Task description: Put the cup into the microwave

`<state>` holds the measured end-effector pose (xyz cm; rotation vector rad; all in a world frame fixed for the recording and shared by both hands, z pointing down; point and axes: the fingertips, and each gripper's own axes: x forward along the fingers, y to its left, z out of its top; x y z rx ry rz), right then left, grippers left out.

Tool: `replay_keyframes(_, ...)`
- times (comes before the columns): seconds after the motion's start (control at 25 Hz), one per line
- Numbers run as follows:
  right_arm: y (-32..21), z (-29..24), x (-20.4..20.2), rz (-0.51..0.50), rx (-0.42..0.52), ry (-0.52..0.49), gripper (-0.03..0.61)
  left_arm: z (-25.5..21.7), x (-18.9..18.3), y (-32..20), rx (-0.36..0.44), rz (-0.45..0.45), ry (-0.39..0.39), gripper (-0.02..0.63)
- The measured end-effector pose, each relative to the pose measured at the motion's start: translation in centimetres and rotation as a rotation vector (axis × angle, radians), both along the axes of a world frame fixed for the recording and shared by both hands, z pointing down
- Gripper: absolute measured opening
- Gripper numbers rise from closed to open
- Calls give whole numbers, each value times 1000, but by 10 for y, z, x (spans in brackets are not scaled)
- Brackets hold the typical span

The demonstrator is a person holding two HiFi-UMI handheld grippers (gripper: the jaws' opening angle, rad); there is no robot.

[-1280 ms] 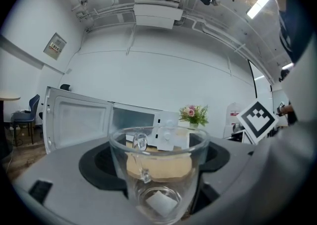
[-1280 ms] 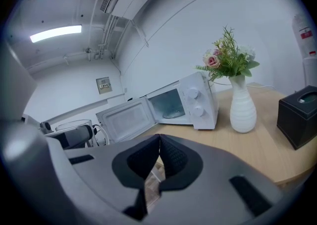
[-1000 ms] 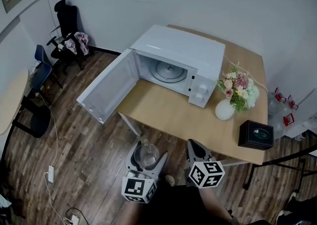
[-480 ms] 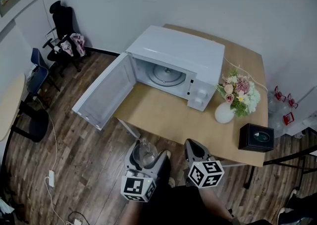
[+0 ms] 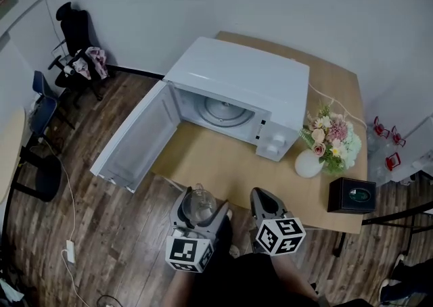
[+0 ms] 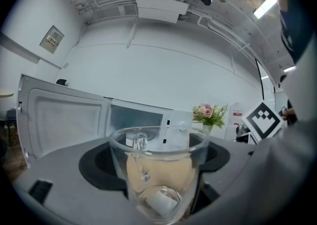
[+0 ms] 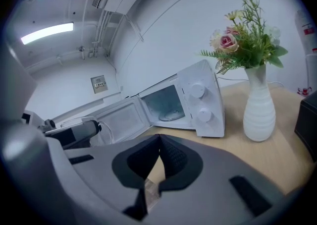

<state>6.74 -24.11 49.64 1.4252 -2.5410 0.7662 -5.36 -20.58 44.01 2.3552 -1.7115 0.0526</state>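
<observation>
Wooden worktop (image 5: pixel 223 160) carrying the white microwave (image 5: pixel 237 82), its door (image 5: pixel 132 140) swung open. Short of the near edge, your left hand-held gripper (image 5: pixel 201 207) grasps the glass cup (image 6: pixel 157 169) upright. Your right hand-held gripper (image 5: pixel 262 199) is clenched, empty.

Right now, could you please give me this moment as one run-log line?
left gripper: shut on glass cup | right gripper: shut, empty | microwave door: open | glass cup: not yet in microwave
</observation>
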Motion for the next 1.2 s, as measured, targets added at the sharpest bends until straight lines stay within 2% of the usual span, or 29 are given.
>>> replay_keyframes(0.52,-62,-1,-29,-17,2,20,-8,0,-16,-78,-3,64,9,414)
replay_keyframes(1.2,-124,17,-41,-11,-37,79,-8,15,-20,-177,-17,127,9,414)
